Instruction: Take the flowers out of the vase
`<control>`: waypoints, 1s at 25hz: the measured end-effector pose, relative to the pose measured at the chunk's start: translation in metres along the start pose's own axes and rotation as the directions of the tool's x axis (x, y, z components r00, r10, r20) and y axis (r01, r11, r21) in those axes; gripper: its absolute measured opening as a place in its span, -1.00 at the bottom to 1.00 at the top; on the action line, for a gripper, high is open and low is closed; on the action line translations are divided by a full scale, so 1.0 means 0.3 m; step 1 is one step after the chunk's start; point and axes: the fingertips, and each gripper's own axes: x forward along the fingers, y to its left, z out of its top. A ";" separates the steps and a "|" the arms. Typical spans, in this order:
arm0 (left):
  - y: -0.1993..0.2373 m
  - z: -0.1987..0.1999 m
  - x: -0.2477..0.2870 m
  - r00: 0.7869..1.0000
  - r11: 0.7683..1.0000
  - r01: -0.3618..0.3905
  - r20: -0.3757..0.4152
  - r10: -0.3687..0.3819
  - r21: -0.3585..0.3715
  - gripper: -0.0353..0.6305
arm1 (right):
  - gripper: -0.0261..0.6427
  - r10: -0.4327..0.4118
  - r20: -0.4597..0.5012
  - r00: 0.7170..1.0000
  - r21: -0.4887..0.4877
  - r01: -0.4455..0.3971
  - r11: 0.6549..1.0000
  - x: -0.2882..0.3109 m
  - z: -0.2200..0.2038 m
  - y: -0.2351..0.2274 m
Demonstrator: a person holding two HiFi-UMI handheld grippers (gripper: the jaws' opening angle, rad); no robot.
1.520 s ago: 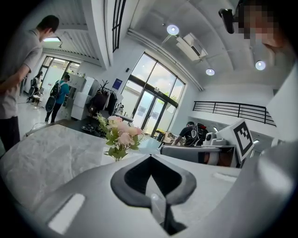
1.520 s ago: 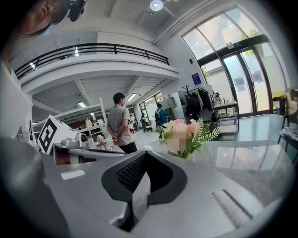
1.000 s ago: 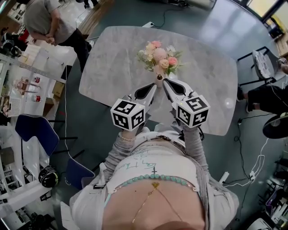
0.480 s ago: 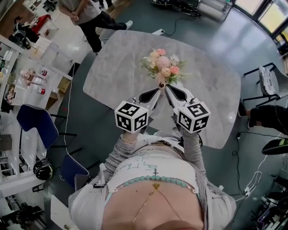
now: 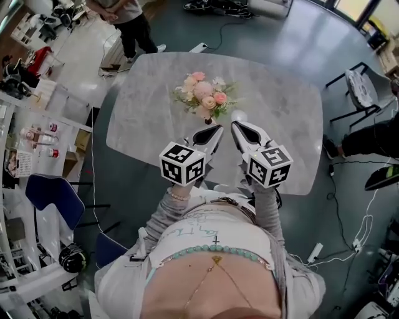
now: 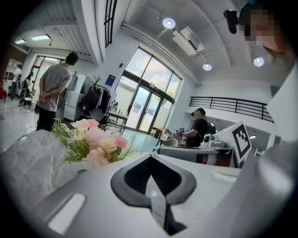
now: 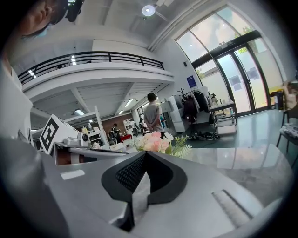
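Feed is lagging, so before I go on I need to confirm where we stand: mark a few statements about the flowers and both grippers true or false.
The flowers stand on the table, held by neither gripper. True.
The left gripper has its jaws clamped on a stem. False: the jaws are together with nothing between them.
The right gripper has its jaws wide apart. False: they are together and empty.
A person stands beyond the table's far edge. True.
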 end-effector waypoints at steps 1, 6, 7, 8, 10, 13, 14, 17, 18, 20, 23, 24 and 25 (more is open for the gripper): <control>-0.002 0.000 0.008 1.000 1.000 0.011 -0.004 -0.011 0.006 -0.89 | -0.84 -0.011 0.005 1.000 0.003 0.011 1.000 -0.001 0.002 -0.009; 0.004 -0.013 0.020 0.998 0.998 0.063 -0.032 -0.062 0.019 -0.89 | -0.84 -0.067 0.003 0.998 0.014 0.067 0.998 -0.002 -0.006 -0.039; 0.012 -0.013 0.022 0.997 0.997 0.068 -0.034 -0.068 0.019 -0.89 | -0.84 -0.076 0.004 0.997 0.017 0.076 0.997 0.003 -0.006 -0.046; 0.023 -0.012 0.024 0.997 0.997 0.073 -0.034 -0.072 0.017 -0.89 | -0.84 -0.084 0.006 0.996 0.021 0.084 0.996 0.011 -0.005 -0.054; 0.050 -0.011 0.023 0.996 0.996 0.084 -0.038 -0.084 0.016 -0.89 | -0.84 -0.102 0.008 0.995 0.028 0.102 0.994 0.031 -0.003 -0.064; 0.088 -0.014 0.015 0.992 0.994 0.112 -0.059 -0.111 0.020 -0.89 | -0.84 -0.131 0.014 0.991 0.040 0.130 0.991 0.058 0.002 -0.066; 0.100 -0.017 0.012 0.990 0.992 0.122 -0.068 -0.120 0.022 -0.89 | -0.84 -0.141 0.016 0.990 0.045 0.140 0.989 0.066 0.001 -0.065; 0.142 -0.029 0.002 0.985 0.988 0.150 -0.095 -0.147 0.023 -0.89 | -0.84 -0.175 0.014 0.985 0.063 0.173 0.983 0.092 -0.012 -0.067; 0.156 -0.032 -0.001 0.982 0.987 0.160 -0.103 -0.157 0.023 -0.89 | -0.84 -0.189 0.011 0.982 0.071 0.187 0.980 0.101 -0.019 -0.070; 0.184 -0.035 -0.008 0.977 0.984 0.179 -0.120 -0.175 0.025 -0.89 | -0.84 -0.219 0.004 0.976 0.089 0.218 0.972 0.116 -0.034 -0.076; 0.228 -0.034 -0.020 0.971 0.979 0.201 -0.141 -0.195 0.028 -0.89 | -0.84 -0.262 -0.007 0.965 0.113 0.261 0.959 0.135 -0.055 -0.081; 0.243 -0.034 -0.023 0.969 0.978 0.207 -0.146 -0.201 0.026 -0.89 | -0.84 -0.275 -0.010 0.961 0.120 0.274 0.954 0.141 -0.062 -0.082; 0.259 -0.034 -0.024 0.967 0.977 0.212 -0.151 -0.206 0.024 -0.89 | -0.84 -0.287 -0.012 0.958 0.126 0.286 0.950 0.147 -0.070 -0.084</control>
